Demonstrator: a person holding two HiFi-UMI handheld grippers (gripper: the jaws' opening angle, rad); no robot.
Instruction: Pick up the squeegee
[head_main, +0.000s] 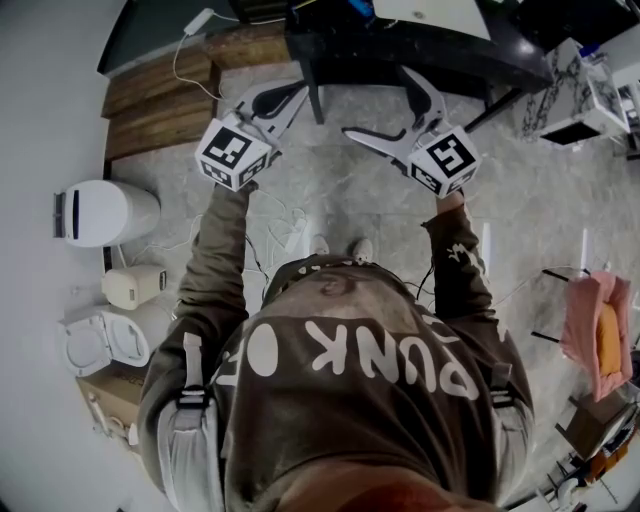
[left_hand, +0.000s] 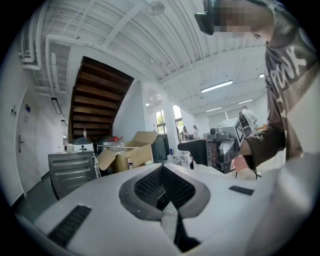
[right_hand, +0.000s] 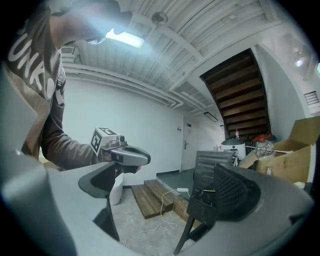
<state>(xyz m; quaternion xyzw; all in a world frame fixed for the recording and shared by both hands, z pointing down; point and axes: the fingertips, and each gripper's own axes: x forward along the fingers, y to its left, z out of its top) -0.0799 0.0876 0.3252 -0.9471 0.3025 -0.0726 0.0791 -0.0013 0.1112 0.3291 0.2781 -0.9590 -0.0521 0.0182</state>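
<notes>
No squeegee shows in any view. A person stands on a grey stone floor (head_main: 530, 200) and holds both grippers out level at chest height. My left gripper (head_main: 298, 90) is shut, its grey pads (left_hand: 172, 187) meeting with nothing between them. My right gripper (head_main: 378, 103) stands wide open and empty, with only floor and a black table leg (right_hand: 186, 231) seen between its jaws. Each gripper shows in the other's view: the right gripper (left_hand: 226, 145) to the right, the left gripper (right_hand: 120, 152) to the left.
A black table (head_main: 420, 50) stands just ahead of the grippers. Wooden steps (head_main: 160, 100) with a white cable lie at the far left, and a white bin (head_main: 105, 212) stands at the left wall. A cardboard box (left_hand: 127, 155) and a dark staircase (left_hand: 100, 100) are behind.
</notes>
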